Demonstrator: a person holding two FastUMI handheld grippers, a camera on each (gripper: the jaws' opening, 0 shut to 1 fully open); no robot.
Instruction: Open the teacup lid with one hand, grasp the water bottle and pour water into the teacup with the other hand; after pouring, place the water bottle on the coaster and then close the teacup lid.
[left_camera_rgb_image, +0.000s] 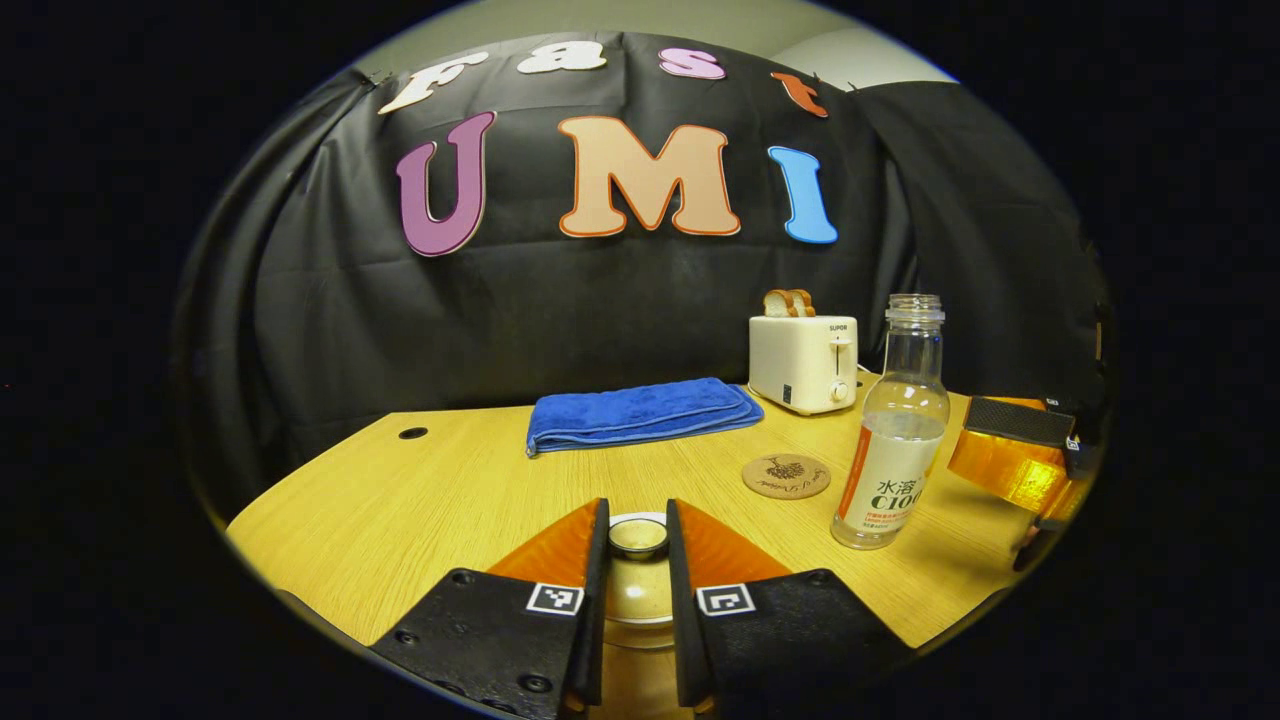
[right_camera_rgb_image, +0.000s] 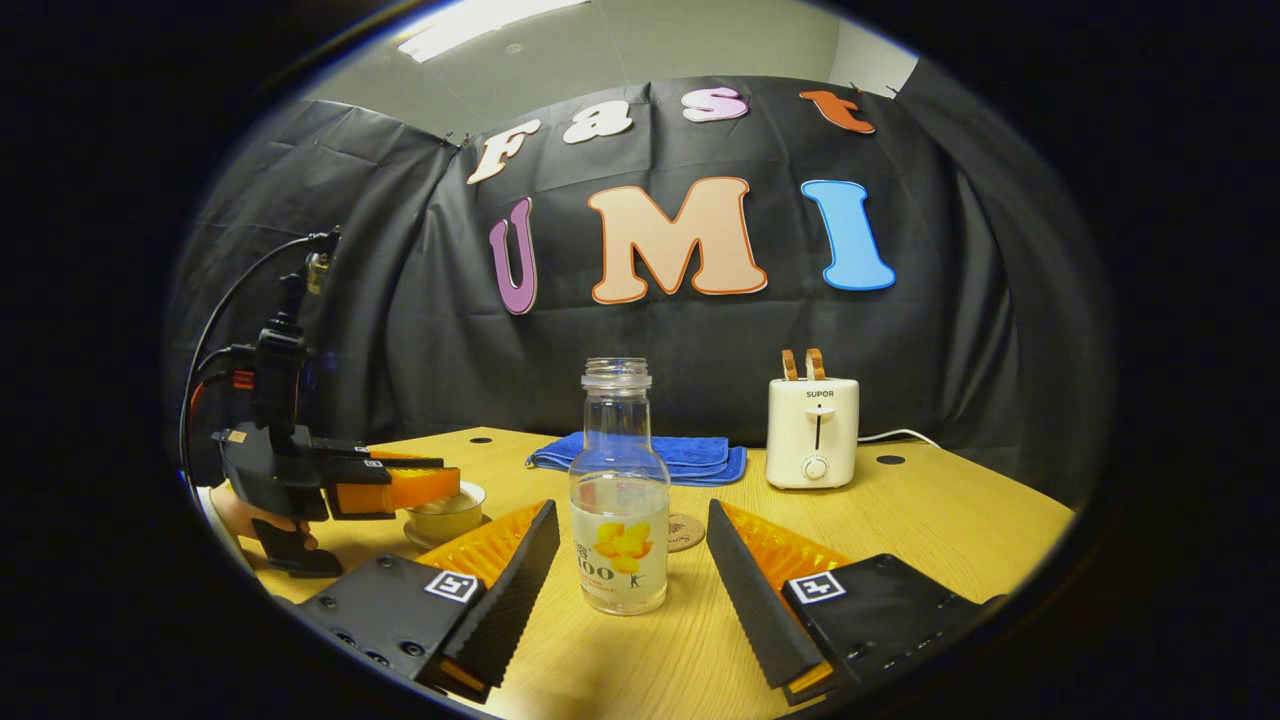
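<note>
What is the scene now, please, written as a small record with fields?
left gripper: closed around the lid knob of the teacup
right gripper: open, one finger on each side of the bottle, not touching
bottle: upright on the table, no cap, partly filled
coaster: bare, beside the bottle
towel: folded, at the back
toaster: behind, two slices of bread up
step: lid not yet lifted, bottle not yet grasped
</note>
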